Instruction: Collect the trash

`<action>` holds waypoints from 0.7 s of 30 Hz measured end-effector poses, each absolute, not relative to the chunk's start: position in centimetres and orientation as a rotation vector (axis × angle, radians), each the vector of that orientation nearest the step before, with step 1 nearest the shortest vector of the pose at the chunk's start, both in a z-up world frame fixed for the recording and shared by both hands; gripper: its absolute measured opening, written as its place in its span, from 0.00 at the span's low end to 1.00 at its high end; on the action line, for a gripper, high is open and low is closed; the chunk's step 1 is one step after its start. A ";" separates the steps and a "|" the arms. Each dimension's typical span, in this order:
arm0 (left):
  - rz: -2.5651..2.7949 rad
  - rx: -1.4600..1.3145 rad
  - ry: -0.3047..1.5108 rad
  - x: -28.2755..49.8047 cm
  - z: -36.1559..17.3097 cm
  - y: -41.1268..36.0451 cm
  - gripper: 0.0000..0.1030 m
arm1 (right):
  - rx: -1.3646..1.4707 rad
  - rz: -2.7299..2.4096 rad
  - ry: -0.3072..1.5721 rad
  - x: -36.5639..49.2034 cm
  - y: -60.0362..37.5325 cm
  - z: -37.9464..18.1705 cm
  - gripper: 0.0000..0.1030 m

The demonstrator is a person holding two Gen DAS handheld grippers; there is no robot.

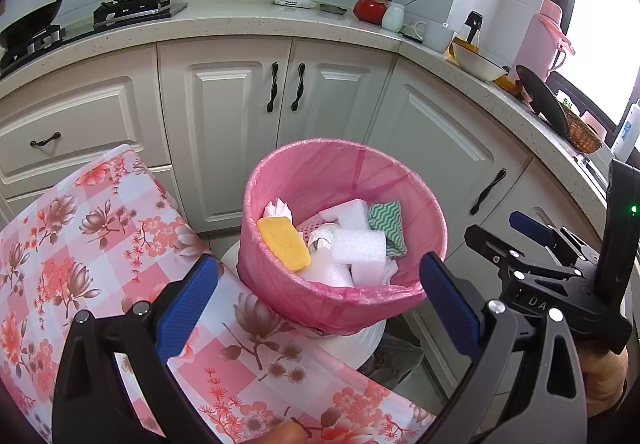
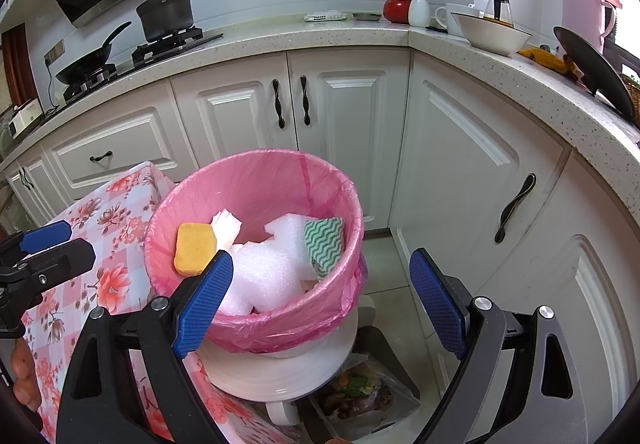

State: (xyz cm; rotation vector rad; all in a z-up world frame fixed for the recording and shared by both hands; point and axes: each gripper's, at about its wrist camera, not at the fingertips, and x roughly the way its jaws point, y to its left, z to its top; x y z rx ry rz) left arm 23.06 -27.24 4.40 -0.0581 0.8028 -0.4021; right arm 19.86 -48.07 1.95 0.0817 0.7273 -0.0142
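Currently both claws wide open, empty. Pink-lined bin (image 1: pixel 340 224) holding sponge (image 1: pixel 284 244), foam, cloth sits dead ahead between left claw (image 1: pixel 320 296) fingers; right claw (image 2: pixel 320 308) slightly right of it.

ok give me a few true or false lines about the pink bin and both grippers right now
1. The yellow sponge lies inside the pink-lined bin. True.
2. The left gripper is shut on a piece of foam. False: its jaws stand wide apart and hold nothing.
3. A green and white wavy-patterned cloth rests against the bin's inner wall. True.
4. The right gripper holds the sponge. False: it is open and empty, with the bin ahead of it.
5. The bin stands on the countertop. False: it sits on a white stool beside the floral tablecloth, below the counter.
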 end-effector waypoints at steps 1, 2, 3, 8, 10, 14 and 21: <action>-0.402 -0.058 0.803 23.1 4.4 -27.2 0.94 | 0.082 -0.014 0.728 19.9 -48.1 1.9 0.82; -0.402 -0.059 0.803 23.1 4.4 -27.2 0.94 | 0.082 -0.015 0.728 19.9 -48.1 1.9 0.82; -0.401 -0.058 0.804 23.1 4.4 -27.2 0.94 | 0.084 -0.017 0.728 19.9 -48.2 1.9 0.82; -0.403 -0.059 0.803 23.0 4.4 -27.3 0.94 | 0.087 -0.019 0.728 19.9 -48.3 2.0 0.82; -0.404 -0.056 0.803 23.0 4.4 -27.3 0.94 | 0.087 -0.018 0.728 19.9 -48.3 2.0 0.82; -0.406 -0.051 0.804 22.9 4.3 -27.4 0.94 | 0.087 -0.017 0.730 19.9 -48.4 1.9 0.82; -0.406 -0.054 0.798 22.7 4.4 -27.3 0.94 | 0.085 -0.019 0.727 19.9 -48.3 1.9 0.82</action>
